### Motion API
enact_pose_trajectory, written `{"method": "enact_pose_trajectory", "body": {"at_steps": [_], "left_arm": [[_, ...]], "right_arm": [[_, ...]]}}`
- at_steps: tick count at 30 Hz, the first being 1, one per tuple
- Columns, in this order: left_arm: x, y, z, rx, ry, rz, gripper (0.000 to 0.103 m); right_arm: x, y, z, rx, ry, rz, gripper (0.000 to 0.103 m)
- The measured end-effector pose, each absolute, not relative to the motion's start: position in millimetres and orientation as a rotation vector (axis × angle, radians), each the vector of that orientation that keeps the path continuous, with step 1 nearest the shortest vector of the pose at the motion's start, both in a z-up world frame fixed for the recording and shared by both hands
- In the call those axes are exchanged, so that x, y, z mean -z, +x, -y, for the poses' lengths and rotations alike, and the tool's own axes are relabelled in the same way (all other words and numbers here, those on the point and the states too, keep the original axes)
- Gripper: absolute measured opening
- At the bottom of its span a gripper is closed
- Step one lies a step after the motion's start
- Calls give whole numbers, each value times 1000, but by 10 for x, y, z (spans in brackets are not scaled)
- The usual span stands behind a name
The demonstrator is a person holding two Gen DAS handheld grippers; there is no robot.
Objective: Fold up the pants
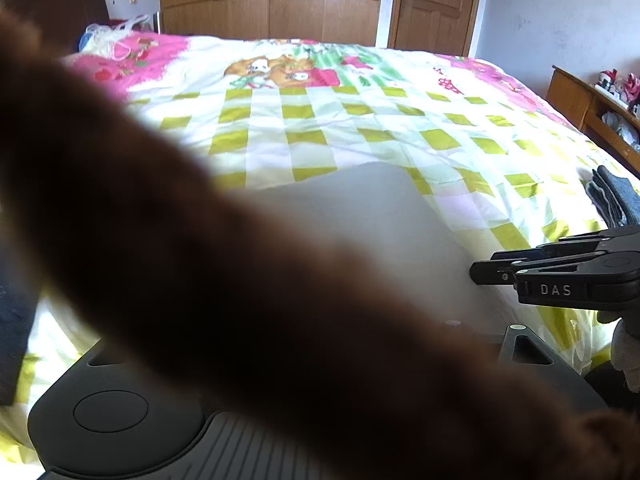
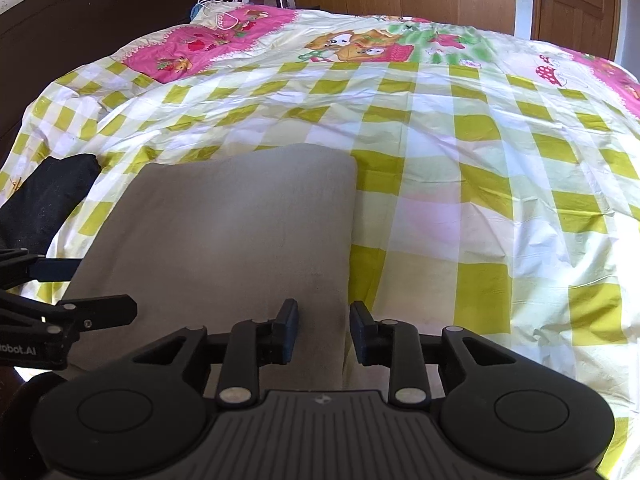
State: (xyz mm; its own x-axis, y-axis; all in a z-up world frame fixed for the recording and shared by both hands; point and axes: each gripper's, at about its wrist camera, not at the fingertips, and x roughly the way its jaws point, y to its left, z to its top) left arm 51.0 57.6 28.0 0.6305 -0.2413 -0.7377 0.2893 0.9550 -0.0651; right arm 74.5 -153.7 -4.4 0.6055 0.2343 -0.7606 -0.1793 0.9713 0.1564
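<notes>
Left wrist view: a brown blur, likely a sleeve (image 1: 224,288) right at your lens, crosses most of the frame and hides your left gripper's fingers.
Left gripper: its jaws cannot be read here, so no call from this view.
Pants here: the grey pants (image 1: 376,216) lie flat on the checked bedspread (image 1: 320,120), just past the blur, near the bed's front edge.
Right gripper seen from here: your right gripper (image 1: 486,272) comes in from the right, tips at the pants' right edge; from side-on I can't tell the gap.
Extras: a dark folded pile (image 1: 616,196) sits at the right bed edge, well apart from the pants.

Right wrist view: clear look down your right gripper (image 2: 324,330).
Right gripper: jaws parted, pads off the cloth, straddling the pants' (image 2: 224,240) right edge; nothing is pinched.
Why there: my read is you're lined up on that edge to take or smooth it for a fold.
Left gripper seen from here: your left gripper (image 2: 80,292) pokes in at the pants' left side, prongs spread, nothing visibly between them.
Pants' axis: a neat rectangle, long axis running away from you up the bed, far edge rounded like a fold.
Neighbour: a black garment (image 2: 52,196) lies just beside the pants' far-left corner.
</notes>
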Motion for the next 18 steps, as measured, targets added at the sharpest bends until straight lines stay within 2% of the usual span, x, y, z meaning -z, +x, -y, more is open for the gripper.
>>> {"method": "enact_pose_trajectory", "body": {"at_steps": [7,18], "left_arm": [[73,749,-663,305,35,-965,85],[197,1054,-461,345,120,-1012,88]], "right_arm": [[177,826,1535,-233,89,-879,47],[226,869,1568,-244,124,-885,46]]}}
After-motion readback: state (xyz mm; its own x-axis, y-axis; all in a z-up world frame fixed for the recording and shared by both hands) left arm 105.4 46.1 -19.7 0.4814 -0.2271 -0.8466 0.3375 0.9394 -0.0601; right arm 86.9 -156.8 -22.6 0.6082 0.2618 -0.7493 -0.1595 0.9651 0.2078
